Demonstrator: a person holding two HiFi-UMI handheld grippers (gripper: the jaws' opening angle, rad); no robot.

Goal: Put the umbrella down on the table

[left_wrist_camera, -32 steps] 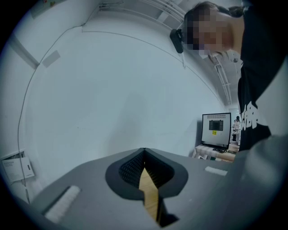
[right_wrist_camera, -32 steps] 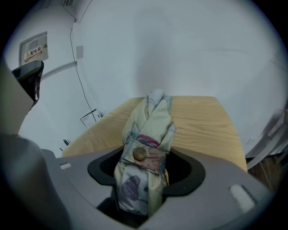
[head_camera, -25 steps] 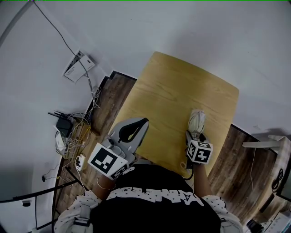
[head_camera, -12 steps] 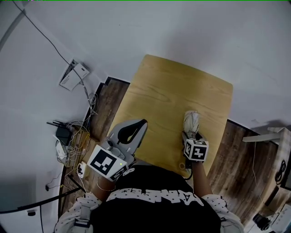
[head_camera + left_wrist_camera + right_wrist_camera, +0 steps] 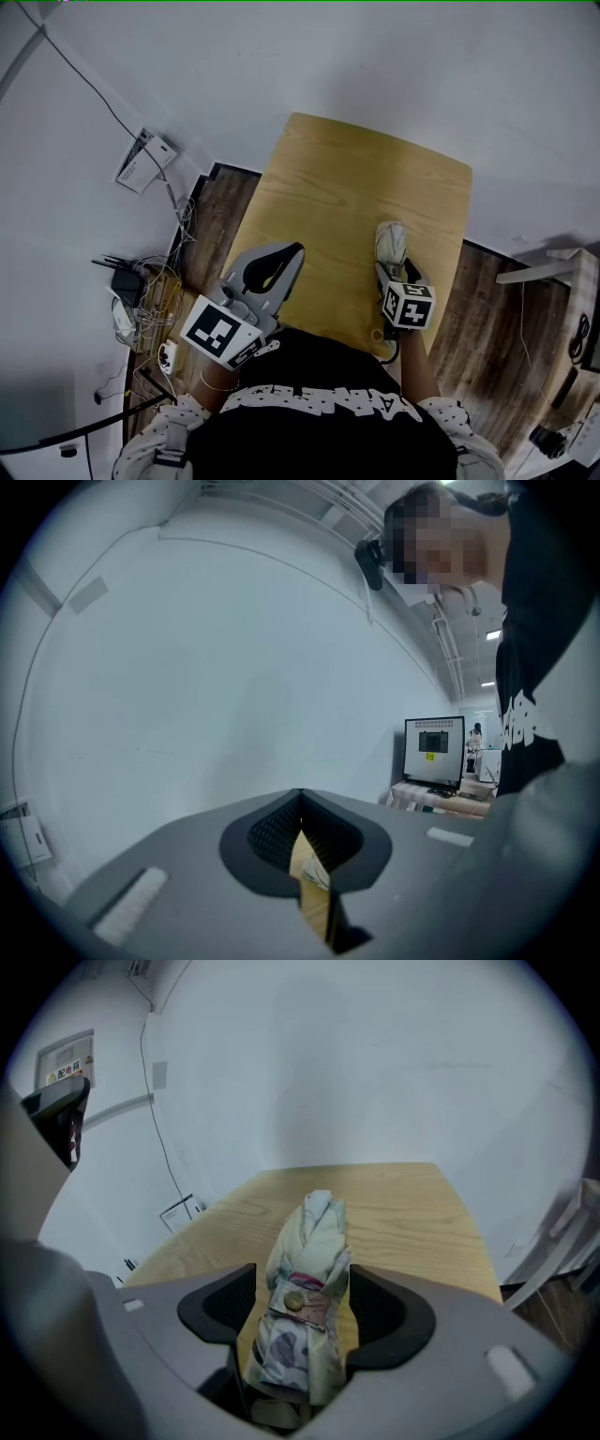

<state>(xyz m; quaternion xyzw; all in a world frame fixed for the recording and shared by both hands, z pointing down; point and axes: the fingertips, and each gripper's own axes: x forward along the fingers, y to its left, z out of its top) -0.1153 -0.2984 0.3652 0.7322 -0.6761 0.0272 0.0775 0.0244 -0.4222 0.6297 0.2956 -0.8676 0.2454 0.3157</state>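
Got a folded floral umbrella resting on the wooden table, near-right part, tip aimed at the far edge. Sits right between the jaws of the right gripper, just opened up wide, pads not squeezing the fabric. Over at the table's near-left edge, left gripper held up, jaws pressed together, nothing pinched.
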